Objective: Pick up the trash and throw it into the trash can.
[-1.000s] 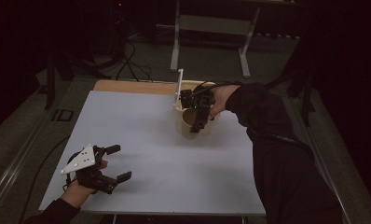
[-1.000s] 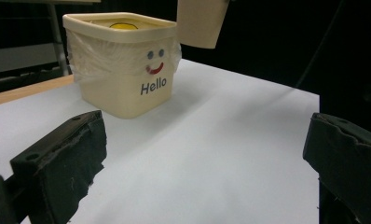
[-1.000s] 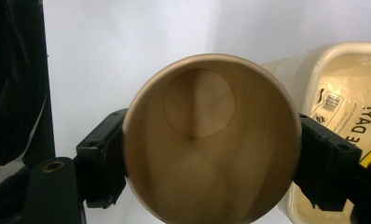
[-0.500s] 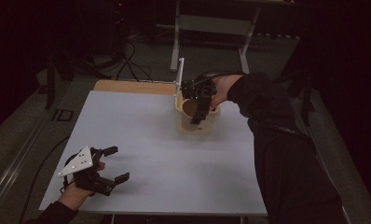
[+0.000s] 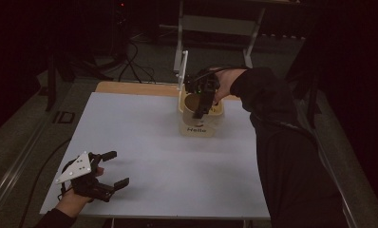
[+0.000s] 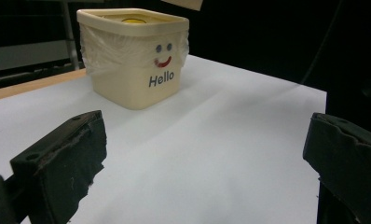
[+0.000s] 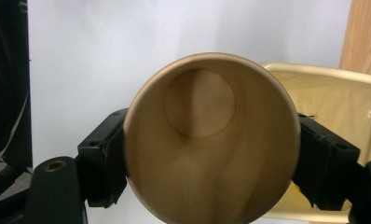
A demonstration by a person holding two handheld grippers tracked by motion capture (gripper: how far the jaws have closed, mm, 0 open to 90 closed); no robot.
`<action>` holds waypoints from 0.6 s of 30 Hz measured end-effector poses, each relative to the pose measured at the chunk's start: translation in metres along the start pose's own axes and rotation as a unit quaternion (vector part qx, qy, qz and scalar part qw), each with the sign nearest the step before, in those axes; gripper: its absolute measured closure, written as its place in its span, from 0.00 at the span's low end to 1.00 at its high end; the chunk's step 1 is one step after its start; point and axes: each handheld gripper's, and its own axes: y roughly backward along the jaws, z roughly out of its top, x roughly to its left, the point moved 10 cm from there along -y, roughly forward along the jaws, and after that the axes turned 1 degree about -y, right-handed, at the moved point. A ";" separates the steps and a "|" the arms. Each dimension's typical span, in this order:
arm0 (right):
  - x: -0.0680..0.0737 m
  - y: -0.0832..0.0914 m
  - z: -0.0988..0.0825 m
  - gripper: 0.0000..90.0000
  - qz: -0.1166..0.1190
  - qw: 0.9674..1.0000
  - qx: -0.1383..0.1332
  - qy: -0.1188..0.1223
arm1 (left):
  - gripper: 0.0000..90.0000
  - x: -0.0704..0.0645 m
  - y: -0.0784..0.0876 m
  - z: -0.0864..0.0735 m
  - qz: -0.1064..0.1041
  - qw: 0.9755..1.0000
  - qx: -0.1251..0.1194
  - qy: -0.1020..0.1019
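- My right gripper (image 7: 211, 158) has its black jaws clamped on either side of a tan, round, empty paper cup (image 7: 211, 140); I look straight down into it and see the flat bottom disc.
- In the high view the cup (image 5: 193, 100) hangs at the mouth of the cream square plastic tub printed "Hello" (image 5: 199, 124), toward the far side of the white table (image 5: 144, 142). I cannot tell whether the cup's base touches the tub or sits inside it.
- From the left gripper view the tub (image 6: 134, 56) shows a smiley face, a thin clear liner bunched below its rim, and something yellow inside.
- My left gripper (image 5: 100, 171) rests near the table's front-left corner, jaws spread wide, holding nothing, well apart from the tub.
- Handling judgement: the cup looks light and thin-walled and would crush easily. Gripping across the upper wall below the rolled rim, where it is stiffest, seems best, with gentle pressure.
- The tub looks light too and could slide if nudged.
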 end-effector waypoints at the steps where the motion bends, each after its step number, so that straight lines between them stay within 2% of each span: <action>1: -0.001 0.000 0.000 0.25 0.001 1.000 0.002 -0.001 | 0.01 0.000 0.001 0.000 0.001 1.000 0.000 0.000; 9: -0.010 0.009 0.000 0.25 -0.003 1.000 -0.001 0.002 | 0.01 0.000 0.005 -0.003 0.007 1.000 0.002 0.002; 10: -0.015 0.011 -0.002 0.25 -0.005 1.000 -0.002 -0.004 | 0.01 0.000 0.006 -0.003 0.008 1.000 0.002 0.002; 15: -0.024 0.009 -0.010 0.25 -0.009 1.000 0.007 -0.018 | 0.01 0.000 0.007 -0.003 0.011 1.000 0.002 0.002; 18: -0.027 0.009 -0.014 0.25 -0.013 1.000 0.009 -0.010 | 0.01 0.000 0.008 -0.005 0.012 1.000 0.004 0.002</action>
